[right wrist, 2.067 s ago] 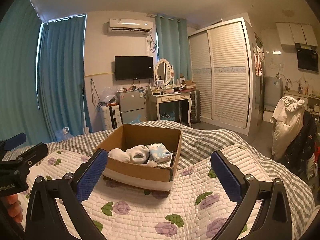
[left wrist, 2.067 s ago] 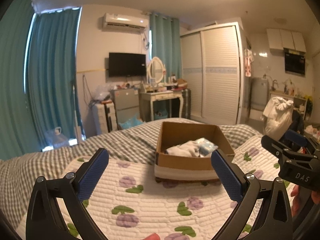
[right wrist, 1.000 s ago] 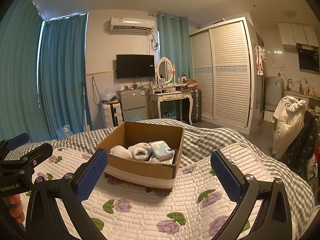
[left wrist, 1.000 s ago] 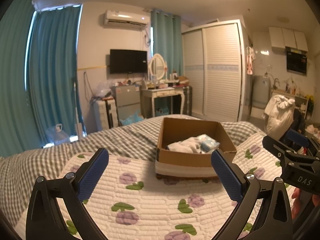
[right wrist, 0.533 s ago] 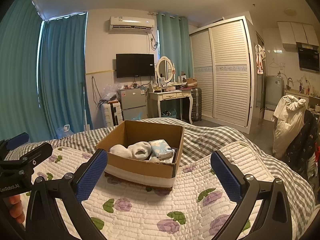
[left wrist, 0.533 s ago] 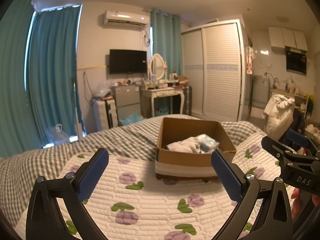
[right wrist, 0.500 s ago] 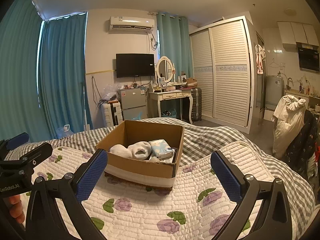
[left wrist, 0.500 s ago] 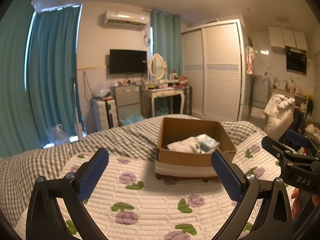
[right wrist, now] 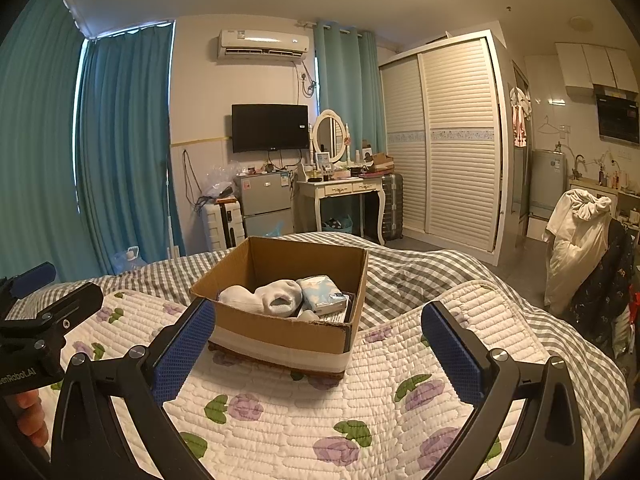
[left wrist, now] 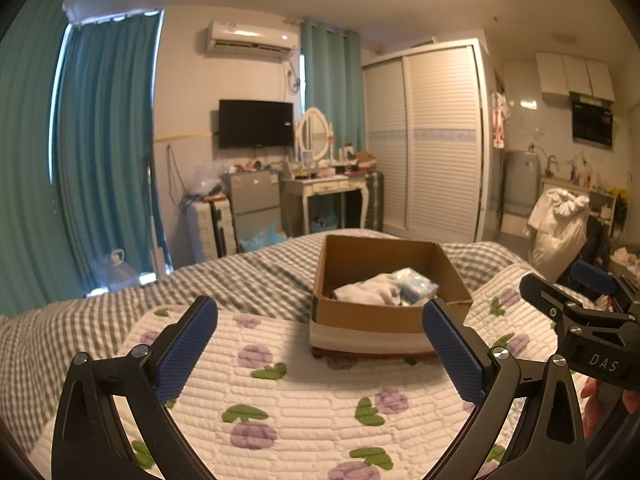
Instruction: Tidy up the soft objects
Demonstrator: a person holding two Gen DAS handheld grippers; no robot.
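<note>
A brown cardboard box [left wrist: 384, 314] [right wrist: 276, 330] stands on the flowered white quilt [left wrist: 304, 408] [right wrist: 360, 396] of the bed. Inside lie white socks [right wrist: 264, 296] [left wrist: 368, 290] and a light blue soft pack [right wrist: 322, 294] [left wrist: 416, 286]. My left gripper [left wrist: 320, 344] is open and empty, held above the quilt in front of the box. My right gripper [right wrist: 318, 346] is open and empty, also short of the box. Each gripper shows at the edge of the other's view.
A grey checked blanket [left wrist: 240, 280] covers the bed beyond the quilt. Behind stand a dressing table with mirror [right wrist: 340, 188], a small fridge [right wrist: 264, 204], a wardrobe [right wrist: 444, 140] and teal curtains [right wrist: 120, 152]. Clothes hang over a chair [right wrist: 580, 232] at the right.
Both grippers stay open and nearly still; the views shift only slightly over the last two seconds. The box and its contents have not moved.
</note>
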